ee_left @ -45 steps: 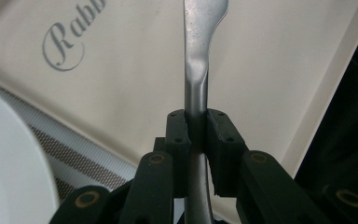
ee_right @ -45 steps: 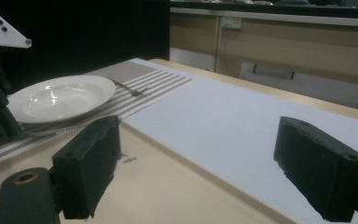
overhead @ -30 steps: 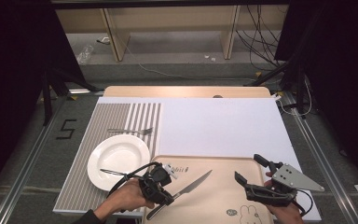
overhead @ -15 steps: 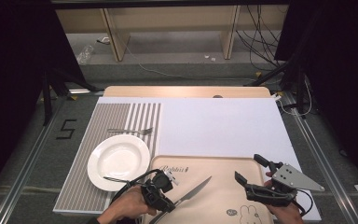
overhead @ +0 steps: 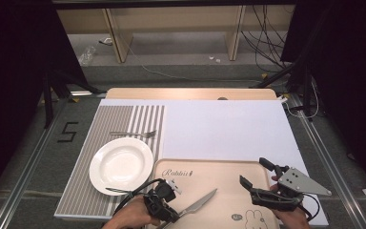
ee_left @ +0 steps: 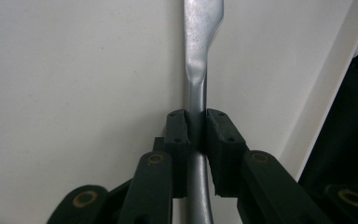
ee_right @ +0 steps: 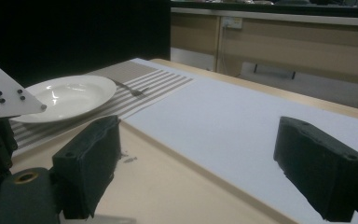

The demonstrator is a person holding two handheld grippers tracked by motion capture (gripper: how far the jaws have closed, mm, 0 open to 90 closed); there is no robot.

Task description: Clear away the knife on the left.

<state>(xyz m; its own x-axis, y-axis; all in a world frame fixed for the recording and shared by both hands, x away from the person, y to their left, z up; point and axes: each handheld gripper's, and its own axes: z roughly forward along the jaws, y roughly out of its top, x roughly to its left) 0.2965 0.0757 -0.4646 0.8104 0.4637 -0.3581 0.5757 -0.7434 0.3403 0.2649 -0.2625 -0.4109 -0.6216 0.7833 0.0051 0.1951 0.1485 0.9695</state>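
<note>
A metal table knife (overhead: 198,205) lies slanted over the near left part of the beige tray (overhead: 205,164), blade tip pointing up and right. My left gripper (overhead: 170,215) is shut on its handle at the bottom edge of the high view. In the left gripper view the two pads (ee_left: 177,135) press on either side of the knife (ee_left: 200,46), whose blade runs on over the tray surface. My right gripper (overhead: 252,171) hovers open over the tray's right part. Nothing sits between its jaws (ee_right: 196,163).
A white plate (overhead: 121,164) rests on a striped placemat (overhead: 76,191) left of the tray, with a fork (overhead: 133,134) just beyond it. A white sheet (overhead: 224,129) covers the table behind the tray. Plate (ee_right: 70,95) and fork (ee_right: 135,91) also appear in the right gripper view.
My left hand has drawn back toward the near table edge and sunk a little, carrying the knife with it. The right gripper has stayed where it was.
</note>
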